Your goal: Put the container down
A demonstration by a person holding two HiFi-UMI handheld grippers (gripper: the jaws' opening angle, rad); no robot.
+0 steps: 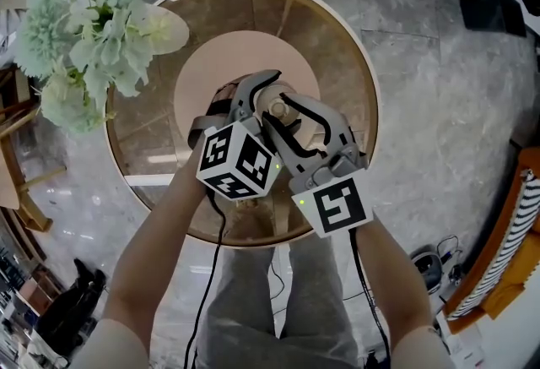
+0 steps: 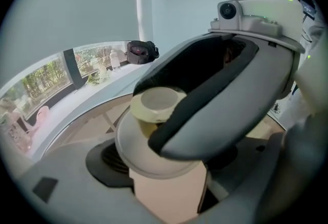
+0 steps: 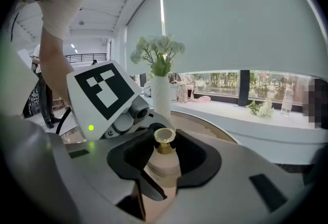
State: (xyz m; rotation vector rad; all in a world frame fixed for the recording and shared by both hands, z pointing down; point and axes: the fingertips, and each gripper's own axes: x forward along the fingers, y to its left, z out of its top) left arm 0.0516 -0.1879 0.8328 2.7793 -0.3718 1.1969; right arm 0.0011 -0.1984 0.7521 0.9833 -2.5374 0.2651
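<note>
Cream bottle (image 3: 163,166) with gold neck over the round table (image 1: 354,63) centre, left gripper (image 1: 253,101) pinching its body, right gripper (image 1: 295,118) clamped at its shoulder, white flowers (image 1: 93,21) at ten o'clock.

Round table (image 1: 333,55) with a brown tinted-glass top and a pale rim, standing on a grey stone-tiled floor (image 1: 439,122). Shows a lighter round base (image 1: 211,63) through the glass at the middle. Carries a tall white vase (image 3: 162,96) of pale green-white flowers (image 1: 89,21) near the far left edge.
</note>
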